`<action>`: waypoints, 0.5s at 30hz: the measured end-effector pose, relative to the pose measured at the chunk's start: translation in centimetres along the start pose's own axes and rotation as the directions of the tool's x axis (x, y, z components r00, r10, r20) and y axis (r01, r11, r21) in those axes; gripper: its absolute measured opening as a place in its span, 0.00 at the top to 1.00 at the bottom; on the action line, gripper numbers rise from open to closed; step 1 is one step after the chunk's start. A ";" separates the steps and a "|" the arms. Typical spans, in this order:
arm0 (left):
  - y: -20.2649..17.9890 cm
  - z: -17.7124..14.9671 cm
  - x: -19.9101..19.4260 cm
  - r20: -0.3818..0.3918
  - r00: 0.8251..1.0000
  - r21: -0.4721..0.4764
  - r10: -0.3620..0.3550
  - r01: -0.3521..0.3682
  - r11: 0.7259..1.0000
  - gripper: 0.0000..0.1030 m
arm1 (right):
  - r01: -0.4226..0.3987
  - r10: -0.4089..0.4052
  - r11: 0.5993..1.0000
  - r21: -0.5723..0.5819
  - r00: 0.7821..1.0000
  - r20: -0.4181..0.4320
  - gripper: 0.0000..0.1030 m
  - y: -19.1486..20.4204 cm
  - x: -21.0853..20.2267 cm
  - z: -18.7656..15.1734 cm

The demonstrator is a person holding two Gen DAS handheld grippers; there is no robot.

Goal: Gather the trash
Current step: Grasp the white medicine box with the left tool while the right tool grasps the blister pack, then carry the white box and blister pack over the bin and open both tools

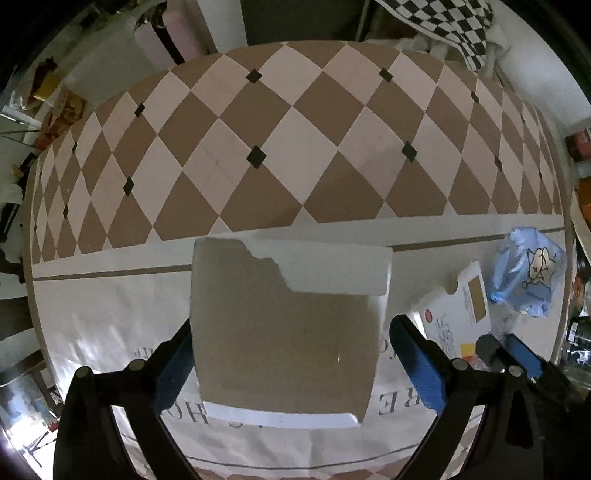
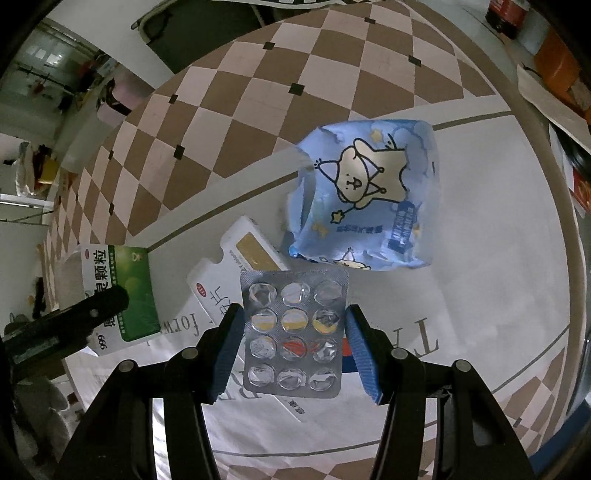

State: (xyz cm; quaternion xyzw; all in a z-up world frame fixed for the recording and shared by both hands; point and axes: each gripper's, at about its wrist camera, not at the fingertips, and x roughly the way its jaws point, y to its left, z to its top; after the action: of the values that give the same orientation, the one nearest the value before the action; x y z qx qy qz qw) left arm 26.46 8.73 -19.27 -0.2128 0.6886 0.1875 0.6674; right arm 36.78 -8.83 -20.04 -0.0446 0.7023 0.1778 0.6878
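In the left wrist view my left gripper [image 1: 291, 354] stands around a torn-open cardboard box [image 1: 284, 332]; the left pad touches its side, and a gap shows at the right pad. In the right wrist view the same box shows as a green and white medicine box [image 2: 118, 295] with the left gripper's finger [image 2: 74, 325] against it. My right gripper [image 2: 291, 350] stands around a used silver blister pack [image 2: 293, 328], pads at its two edges. The pack lies on a white medicine box [image 2: 221, 280]. A crumpled blue cartoon wrapper [image 2: 369, 195] lies just beyond.
Everything lies on a round table with a white and brown checked cloth [image 1: 295, 147]. The white medicine box [image 1: 458, 314] and blue wrapper [image 1: 524, 273] sit right of my left gripper. Clutter, a dark bottle [image 2: 506, 14] and an orange box [image 2: 557, 66] stand past the table's rim.
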 end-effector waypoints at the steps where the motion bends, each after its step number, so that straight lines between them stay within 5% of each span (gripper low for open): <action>1: 0.0 -0.2 -0.3 0.023 1.000 0.000 0.012 -0.012 1.000 0.26 | 0.002 -0.002 1.000 -0.001 1.000 -0.001 0.44 0.0 0.0 0.0; 15: 1.8 -6.7 -5.8 0.184 0.982 -0.035 0.041 -0.035 0.999 0.31 | 0.048 -0.044 0.997 -0.059 0.997 0.070 0.44 0.9 -2.2 -2.8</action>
State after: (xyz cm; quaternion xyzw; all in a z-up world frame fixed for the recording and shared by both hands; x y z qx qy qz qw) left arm 20.01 6.87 -13.25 -0.1918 0.6245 0.2298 0.7214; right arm 33.99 -9.29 -17.73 -0.0756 0.6714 0.1846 0.7137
